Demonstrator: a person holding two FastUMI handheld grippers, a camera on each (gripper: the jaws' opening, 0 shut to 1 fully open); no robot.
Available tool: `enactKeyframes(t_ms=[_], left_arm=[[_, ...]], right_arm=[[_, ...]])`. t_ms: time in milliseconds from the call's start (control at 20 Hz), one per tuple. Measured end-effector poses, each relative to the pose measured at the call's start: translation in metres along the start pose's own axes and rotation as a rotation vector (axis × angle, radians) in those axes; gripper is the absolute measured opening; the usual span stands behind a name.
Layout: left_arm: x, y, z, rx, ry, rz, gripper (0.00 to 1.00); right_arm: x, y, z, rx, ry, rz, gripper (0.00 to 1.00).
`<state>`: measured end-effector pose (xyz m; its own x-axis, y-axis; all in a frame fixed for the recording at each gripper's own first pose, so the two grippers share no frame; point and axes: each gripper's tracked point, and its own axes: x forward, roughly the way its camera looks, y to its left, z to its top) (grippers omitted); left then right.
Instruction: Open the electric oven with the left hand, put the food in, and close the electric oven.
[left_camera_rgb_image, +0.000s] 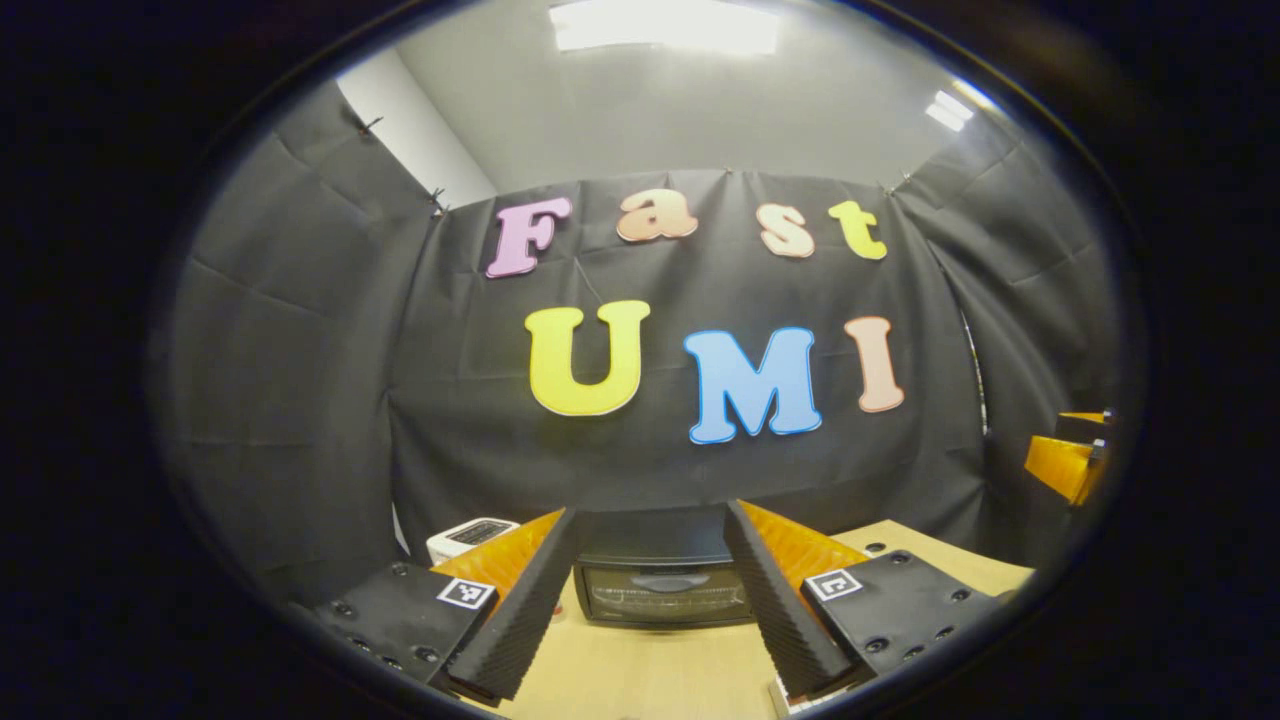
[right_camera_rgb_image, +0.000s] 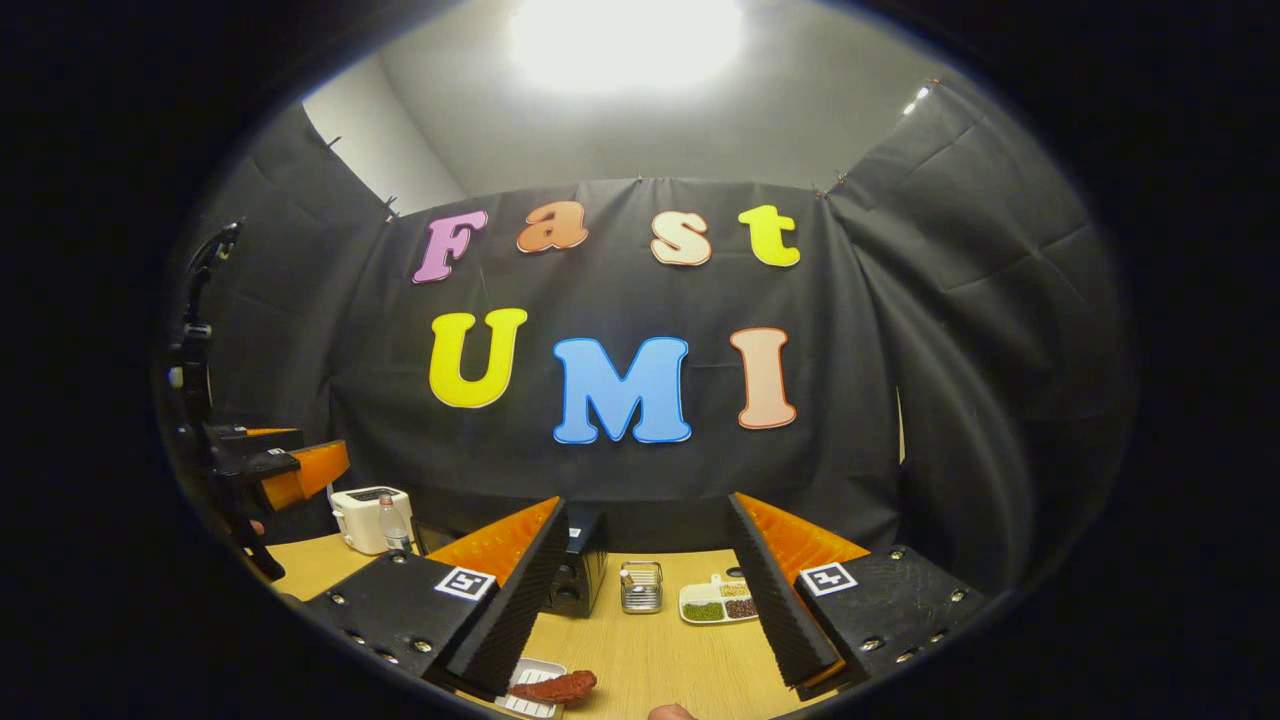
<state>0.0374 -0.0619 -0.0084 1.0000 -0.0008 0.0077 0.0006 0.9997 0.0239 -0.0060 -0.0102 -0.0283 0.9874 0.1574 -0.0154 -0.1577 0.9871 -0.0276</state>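
Observation:
The black electric oven (left_camera_rgb_image: 662, 582) stands at the back of the wooden table (left_camera_rgb_image: 640, 675), its glass door shut, framed between my left gripper's fingers. My left gripper (left_camera_rgb_image: 648, 600) is open and holds nothing, some way in front of the oven. In the right gripper view the oven's side (right_camera_rgb_image: 580, 572) shows behind the left finger. A reddish-brown piece of food (right_camera_rgb_image: 555, 687) lies on a small white tray (right_camera_rgb_image: 530, 700) low between the fingers. My right gripper (right_camera_rgb_image: 640, 610) is open, above and behind the food. The left gripper (right_camera_rgb_image: 270, 465) hangs at the far left.
A white toaster-like appliance (right_camera_rgb_image: 368, 518) with a small bottle (right_camera_rgb_image: 392, 525) in front stands at the table's back left. A small wire basket (right_camera_rgb_image: 640, 587) and a white divided dish of beans (right_camera_rgb_image: 718, 603) sit mid-table. The right gripper's orange finger (left_camera_rgb_image: 1068, 462) shows at the right edge.

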Motion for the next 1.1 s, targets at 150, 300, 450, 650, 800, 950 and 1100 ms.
enactKeyframes(t_ms=[150, 300, 450, 650, 800, 950, 1100], left_arm=[[0.031, -0.002, -0.011, -0.026, 0.016, -0.025, 1.0], [0.06, 0.0, -0.025, -0.029, 0.021, -0.047, 1.0], [0.087, -0.003, -0.042, -0.015, 0.038, -0.076, 1.0], [0.122, -0.008, -0.071, -0.011, 0.069, -0.11, 1.0], [0.15, -0.011, -0.092, 0.002, 0.084, -0.132, 1.0], [0.177, -0.016, -0.119, 0.015, 0.108, -0.147, 0.97], [0.201, -0.021, -0.152, 0.028, 0.152, -0.159, 1.0]], right_arm=[[0.008, -0.005, -0.001, -0.008, 0.004, -0.041, 0.95], [0.014, -0.005, 0.006, -0.013, -0.027, -0.08, 0.95], [0.02, -0.004, 0.004, -0.024, -0.031, -0.118, 0.95], [0.027, -0.004, 0.004, -0.043, -0.029, -0.176, 0.95], [0.031, -0.004, -0.001, -0.048, -0.021, -0.213, 0.95], [0.037, -0.007, -0.004, -0.066, -0.005, -0.249, 0.95], [0.042, -0.008, -0.005, -0.076, 0.004, -0.281, 0.95]])
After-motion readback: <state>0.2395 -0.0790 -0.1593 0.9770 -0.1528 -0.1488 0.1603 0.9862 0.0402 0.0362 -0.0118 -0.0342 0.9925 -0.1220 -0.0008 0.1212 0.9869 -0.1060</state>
